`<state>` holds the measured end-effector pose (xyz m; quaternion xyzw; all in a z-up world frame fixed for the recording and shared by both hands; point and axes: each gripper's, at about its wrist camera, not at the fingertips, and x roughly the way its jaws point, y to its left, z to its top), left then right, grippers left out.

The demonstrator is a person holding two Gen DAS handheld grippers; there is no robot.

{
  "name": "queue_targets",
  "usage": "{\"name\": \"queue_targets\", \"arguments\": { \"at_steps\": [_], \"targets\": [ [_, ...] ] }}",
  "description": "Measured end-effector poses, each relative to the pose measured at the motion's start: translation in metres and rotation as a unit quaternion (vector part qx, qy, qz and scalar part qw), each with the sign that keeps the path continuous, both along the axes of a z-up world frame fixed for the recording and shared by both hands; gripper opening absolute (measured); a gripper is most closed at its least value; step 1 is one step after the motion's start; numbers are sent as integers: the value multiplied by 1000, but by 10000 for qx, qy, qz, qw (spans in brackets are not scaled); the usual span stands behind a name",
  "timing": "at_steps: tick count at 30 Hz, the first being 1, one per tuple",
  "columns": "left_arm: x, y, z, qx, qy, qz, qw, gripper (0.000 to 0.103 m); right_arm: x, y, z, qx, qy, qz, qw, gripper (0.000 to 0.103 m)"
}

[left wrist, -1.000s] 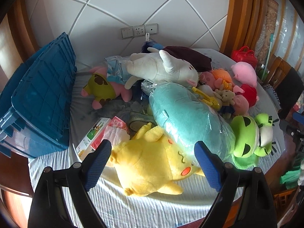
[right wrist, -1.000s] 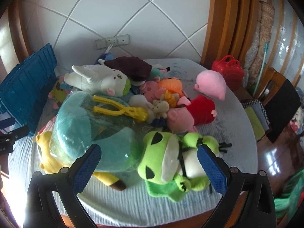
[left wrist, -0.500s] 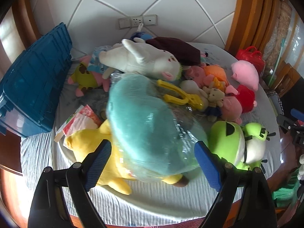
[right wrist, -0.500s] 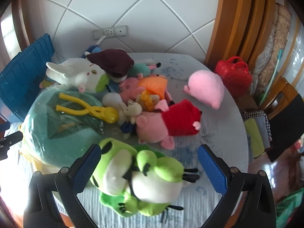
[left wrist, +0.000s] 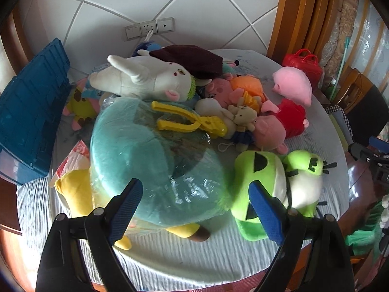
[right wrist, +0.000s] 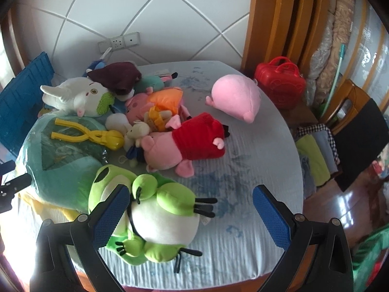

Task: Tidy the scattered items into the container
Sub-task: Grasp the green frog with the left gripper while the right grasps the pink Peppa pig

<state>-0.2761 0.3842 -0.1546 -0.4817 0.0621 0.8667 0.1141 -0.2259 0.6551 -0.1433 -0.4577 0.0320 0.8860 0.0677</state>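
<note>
Spreading wide and holding nothing, the left gripper (left wrist: 194, 202) fronts the teal plush (left wrist: 145, 160). The right gripper (right wrist: 189, 206), likewise agape, straddles the green frog plush (right wrist: 150, 216) near the table (right wrist: 243, 255) edge, bare cloth on its right.

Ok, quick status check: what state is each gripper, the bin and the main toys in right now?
Left gripper: open, empty, over the teal plush.
Right gripper: open, empty, over the frog.
Blue bin: at the table's left edge, interior not visible.
Teal plush: plastic-wrapped, lying on the yellow plush.
Yellow tongs: resting on the teal plush.
Frog: lying on the table.
Pink plush: lying alone, apart from the pile.
</note>
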Motion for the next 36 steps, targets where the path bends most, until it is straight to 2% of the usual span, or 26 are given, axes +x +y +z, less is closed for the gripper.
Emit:
{"name": "queue_targets", "arguments": {
  "at_steps": [5,9,13,18,24,27,30,33,36],
  "targets": [
    [-6,30,1,60,99,391,9992,90,-28,27,2,5,84,360,9993,102],
    [-11,56,-9,106,25,1138,9934,90,-65,46,-4,33,58,1011,9948,102],
    [-9,82,-17,136,-105,1888,9819,90,-103,60,-12,108,-46,2003,9797,102],
    [13,97,-21,211,-222,2529,9670,90,-126,58,-18,249,-168,2942,9553,102],
    [37,103,-30,181,-214,3060,9516,90,-127,57,-28,288,-154,3390,9402,102],
    [51,107,-39,268,-348,3404,9393,90,-129,55,-39,278,-218,3633,9310,102],
    [58,114,-48,274,-483,3763,9248,90,-136,51,-49,336,-317,3976,9164,102],
    [58,123,-57,355,-548,4253,9027,90,-148,45,-55,348,-325,4420,8957,102],
    [54,136,-68,562,-626,4731,8770,90,-168,39,-65,445,-339,4928,8683,102]
  ]
}}
